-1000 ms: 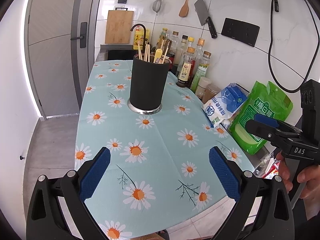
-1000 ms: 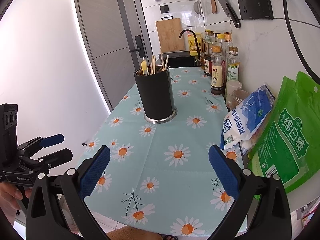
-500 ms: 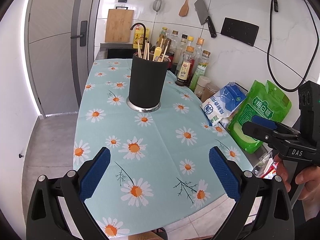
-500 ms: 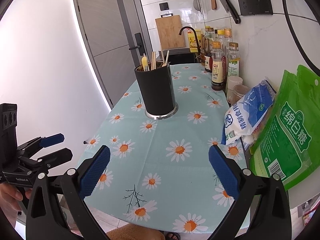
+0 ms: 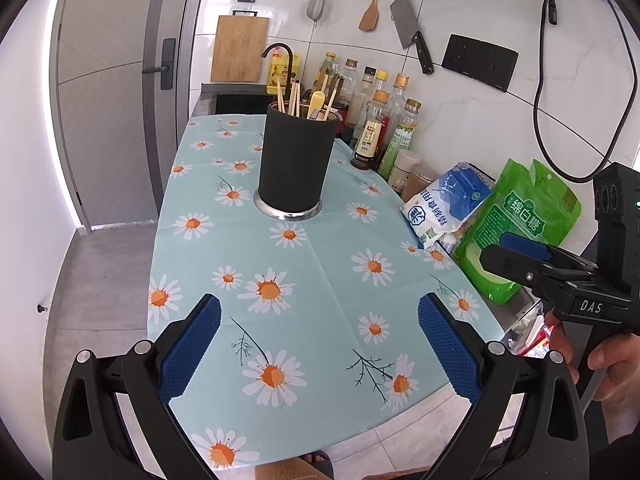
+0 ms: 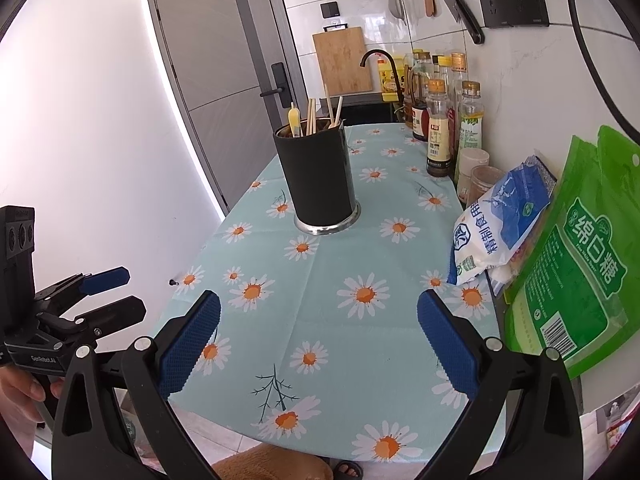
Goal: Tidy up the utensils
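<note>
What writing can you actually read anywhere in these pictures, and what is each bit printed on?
"绵白糖": green bag by the wall.
"精制食用盐": blue and white bag beside it.
"DAS": body of the right gripper, seen from the left wrist.
"GenRobot.AI", small and only roughly legible: body of the left gripper, seen from the right wrist.
Bottle labels: too small to read.

My left gripper (image 5: pixel 319 350) is matte black plastic with two curved arms, each tipped by a blue cross-hatched pad (image 5: pixel 188 350) and studded with round silver screws. My right gripper (image 6: pixel 318 348) matches it. From the left wrist camera I read white "DAS" lettering on its side, beside a black box with a small green light. A hand (image 5: pixel 604 364) wraps its grey handle.
</note>
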A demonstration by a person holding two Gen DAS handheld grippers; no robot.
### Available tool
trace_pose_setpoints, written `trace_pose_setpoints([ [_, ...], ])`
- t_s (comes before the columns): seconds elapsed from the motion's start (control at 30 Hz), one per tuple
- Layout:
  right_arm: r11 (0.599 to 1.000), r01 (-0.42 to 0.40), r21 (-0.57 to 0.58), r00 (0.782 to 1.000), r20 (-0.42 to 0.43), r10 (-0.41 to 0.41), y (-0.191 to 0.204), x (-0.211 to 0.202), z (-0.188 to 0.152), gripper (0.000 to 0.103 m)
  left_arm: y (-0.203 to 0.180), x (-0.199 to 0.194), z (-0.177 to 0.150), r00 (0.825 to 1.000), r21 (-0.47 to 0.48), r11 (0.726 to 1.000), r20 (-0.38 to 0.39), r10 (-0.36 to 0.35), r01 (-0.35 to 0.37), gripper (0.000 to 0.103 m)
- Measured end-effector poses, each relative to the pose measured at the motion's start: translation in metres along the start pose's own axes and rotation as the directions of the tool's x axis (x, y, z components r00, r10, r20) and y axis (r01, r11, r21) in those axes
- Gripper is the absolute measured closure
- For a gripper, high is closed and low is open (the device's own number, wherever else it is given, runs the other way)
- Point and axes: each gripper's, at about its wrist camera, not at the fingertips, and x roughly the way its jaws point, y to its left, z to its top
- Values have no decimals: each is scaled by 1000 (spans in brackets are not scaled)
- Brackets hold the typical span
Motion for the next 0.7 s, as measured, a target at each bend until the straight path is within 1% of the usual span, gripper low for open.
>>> trace_pose_setpoints([
  [0.33, 1000, 1, -27, 1000, 9, -1, 6, -5, -1, 5, -4, -8, -1, 1000, 8, 1000, 10, -1, 1, 7],
  [0.7, 1000, -1, -26, 1000, 14, 1, 8, -10, -4, 5, -7, -14, -3, 1000, 17, 1000, 9, -2, 1, 7],
])
